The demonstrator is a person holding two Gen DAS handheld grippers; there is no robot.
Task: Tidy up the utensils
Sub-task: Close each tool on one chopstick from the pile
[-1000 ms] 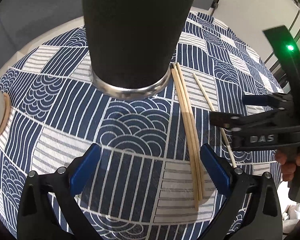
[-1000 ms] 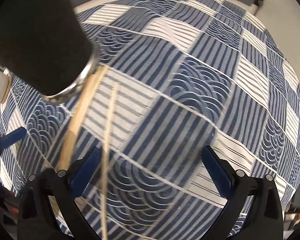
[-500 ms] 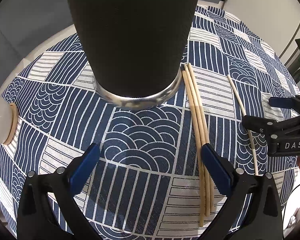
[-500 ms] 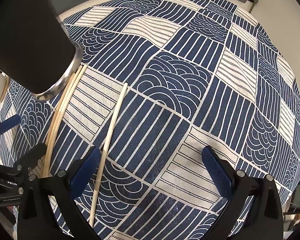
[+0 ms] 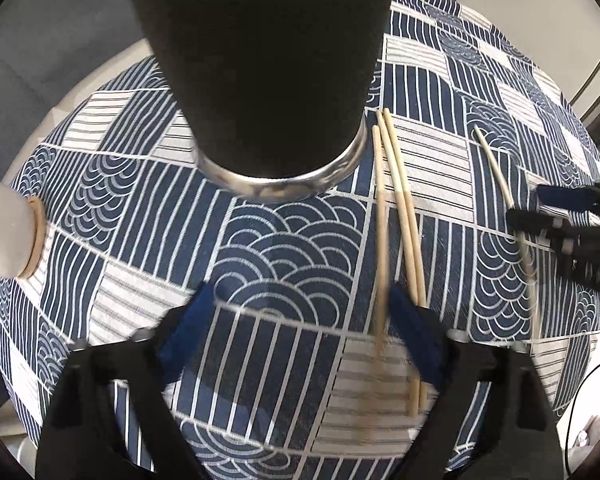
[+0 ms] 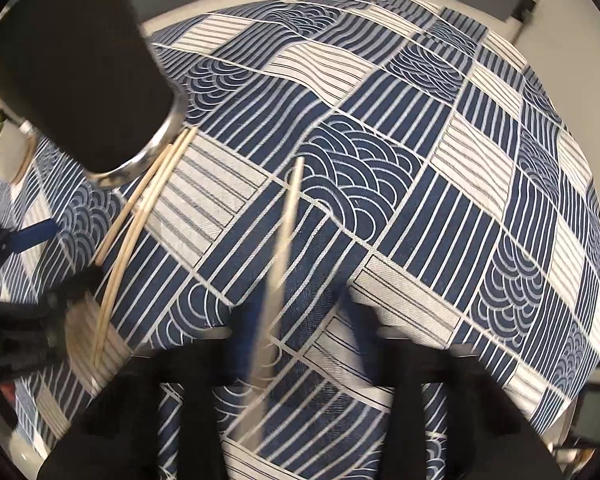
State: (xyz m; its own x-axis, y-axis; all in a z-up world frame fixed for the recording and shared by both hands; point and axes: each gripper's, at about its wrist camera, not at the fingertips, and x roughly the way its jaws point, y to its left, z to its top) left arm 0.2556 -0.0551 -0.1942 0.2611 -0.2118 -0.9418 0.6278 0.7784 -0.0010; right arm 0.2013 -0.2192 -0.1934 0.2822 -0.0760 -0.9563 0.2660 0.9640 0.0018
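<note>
**Both grippers closing on chopsticks beside the black cup**

The right gripper (image 6: pixel 300 312) is closing its jaws around a single pale chopstick (image 6: pixel 290 204), which is running between them toward 12 o'clock; whether the pads are pressing yet is blurred. The left gripper (image 5: pixel 300 332) is narrowing too, one of three bundled chopsticks (image 5: pixel 396 200) lying between its jaws, two under its right finger. The black cup (image 5: pixel 268 68) is standing at 12 o'clock on the patterned tablecloth (image 5: pixel 284 248). A clean pick likely means gathering all three sticks squarely before lifting.

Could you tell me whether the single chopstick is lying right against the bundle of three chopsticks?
No, the single chopstick lies apart from the three chopsticks, with patterned tablecloth showing between them.
</note>
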